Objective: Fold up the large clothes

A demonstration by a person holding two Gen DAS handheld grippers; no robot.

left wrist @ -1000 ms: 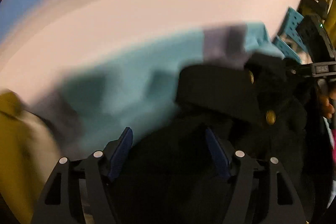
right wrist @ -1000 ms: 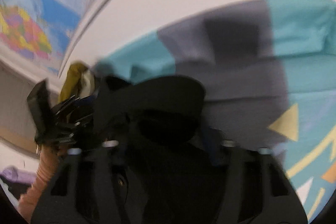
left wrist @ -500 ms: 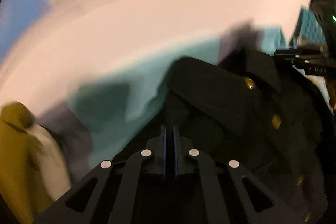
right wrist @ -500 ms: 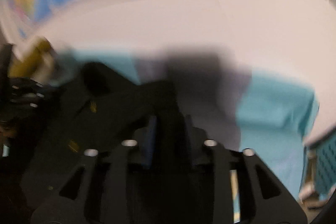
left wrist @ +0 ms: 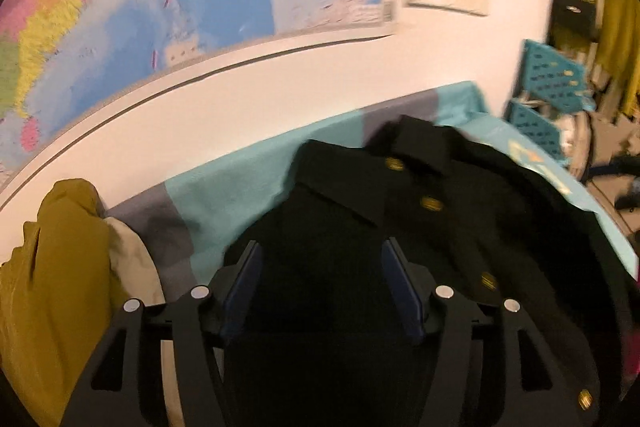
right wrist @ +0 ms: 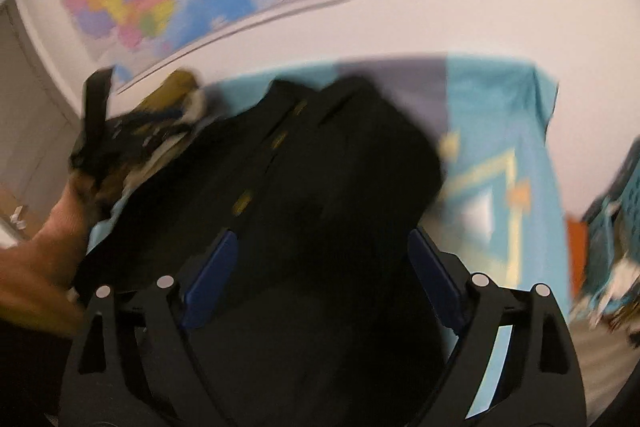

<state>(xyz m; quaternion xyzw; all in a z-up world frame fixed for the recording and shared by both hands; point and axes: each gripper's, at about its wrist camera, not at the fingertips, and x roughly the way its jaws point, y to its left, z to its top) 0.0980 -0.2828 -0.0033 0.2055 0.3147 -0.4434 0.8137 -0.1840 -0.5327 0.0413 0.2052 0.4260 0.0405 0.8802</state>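
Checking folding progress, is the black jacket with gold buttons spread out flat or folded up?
Spread out: the black jacket with gold buttons lies front-up on the teal cloth, collar and button row showing.

Bed with teal patterned cover, set against a white wall

A black buttoned jacket with brass-coloured buttons lies spread on the cover, collar toward the wall. Near the cover's left end sits a bunched mustard-yellow garment with a cream lining. Grey bands and yellow geometric shapes mark the cover.
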